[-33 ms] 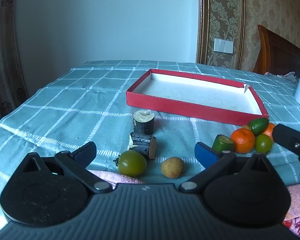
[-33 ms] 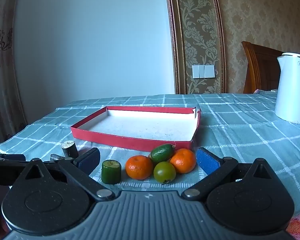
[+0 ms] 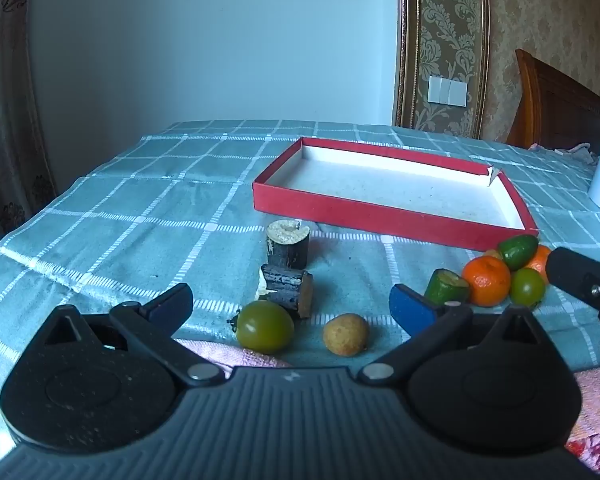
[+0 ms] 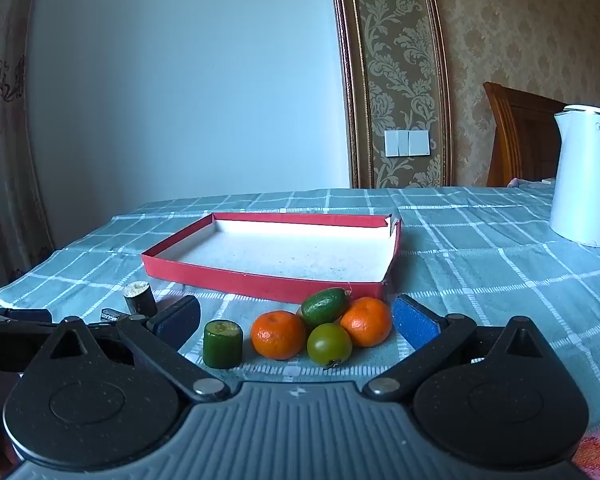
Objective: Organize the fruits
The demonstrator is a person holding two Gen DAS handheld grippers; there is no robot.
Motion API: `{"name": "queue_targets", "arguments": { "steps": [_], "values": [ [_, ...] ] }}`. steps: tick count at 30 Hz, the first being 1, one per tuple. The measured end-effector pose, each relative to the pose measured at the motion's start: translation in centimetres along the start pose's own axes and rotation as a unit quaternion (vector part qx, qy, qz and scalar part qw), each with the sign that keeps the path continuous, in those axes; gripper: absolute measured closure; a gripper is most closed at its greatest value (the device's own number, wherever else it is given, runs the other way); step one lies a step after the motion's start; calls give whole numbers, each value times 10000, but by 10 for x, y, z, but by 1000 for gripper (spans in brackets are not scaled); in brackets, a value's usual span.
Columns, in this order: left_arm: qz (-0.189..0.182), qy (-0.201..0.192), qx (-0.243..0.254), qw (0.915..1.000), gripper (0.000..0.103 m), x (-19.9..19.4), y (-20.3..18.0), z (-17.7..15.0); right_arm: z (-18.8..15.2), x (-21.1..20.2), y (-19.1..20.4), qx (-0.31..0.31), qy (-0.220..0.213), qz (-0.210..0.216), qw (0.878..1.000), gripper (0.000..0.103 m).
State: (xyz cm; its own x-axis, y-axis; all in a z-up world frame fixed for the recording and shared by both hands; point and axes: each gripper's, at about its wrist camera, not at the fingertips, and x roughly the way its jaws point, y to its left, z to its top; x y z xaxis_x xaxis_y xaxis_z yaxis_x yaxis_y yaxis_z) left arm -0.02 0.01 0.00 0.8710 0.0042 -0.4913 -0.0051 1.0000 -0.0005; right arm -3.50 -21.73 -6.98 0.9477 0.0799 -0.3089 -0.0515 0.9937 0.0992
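Left gripper [image 3: 292, 306] spread wide, nothing between the pads, low over the near edge of the checked tablecloth [image 3: 140, 200]. Just ahead of it: green tomato [image 3: 265, 326], tan round fruit [image 3: 346, 334], two dark sugarcane stubs [image 3: 288, 242], one upright, one lying.

Right gripper [image 4: 296, 318] equally wide, holding nothing. In front of its fingers, a tight cluster: green cut cylinder [image 4: 223, 343], two mandarins [image 4: 278, 334], green oval fruit [image 4: 325, 306] on top, second green tomato [image 4: 329, 344].

Red shallow box [image 4: 260, 280] just behind the cluster, white floor bare, far right corner torn. Open cloth to its left and right; white kettle [image 4: 584, 176] well apart at the right edge.
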Motion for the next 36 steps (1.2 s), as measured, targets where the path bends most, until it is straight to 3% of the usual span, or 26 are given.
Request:
{"name": "queue_targets", "arguments": {
  "steps": [36],
  "values": [
    [128,-3,85,9999,0,30,3,-4,-6,11,-11,214,29,-59,9997,0]
  ]
}}
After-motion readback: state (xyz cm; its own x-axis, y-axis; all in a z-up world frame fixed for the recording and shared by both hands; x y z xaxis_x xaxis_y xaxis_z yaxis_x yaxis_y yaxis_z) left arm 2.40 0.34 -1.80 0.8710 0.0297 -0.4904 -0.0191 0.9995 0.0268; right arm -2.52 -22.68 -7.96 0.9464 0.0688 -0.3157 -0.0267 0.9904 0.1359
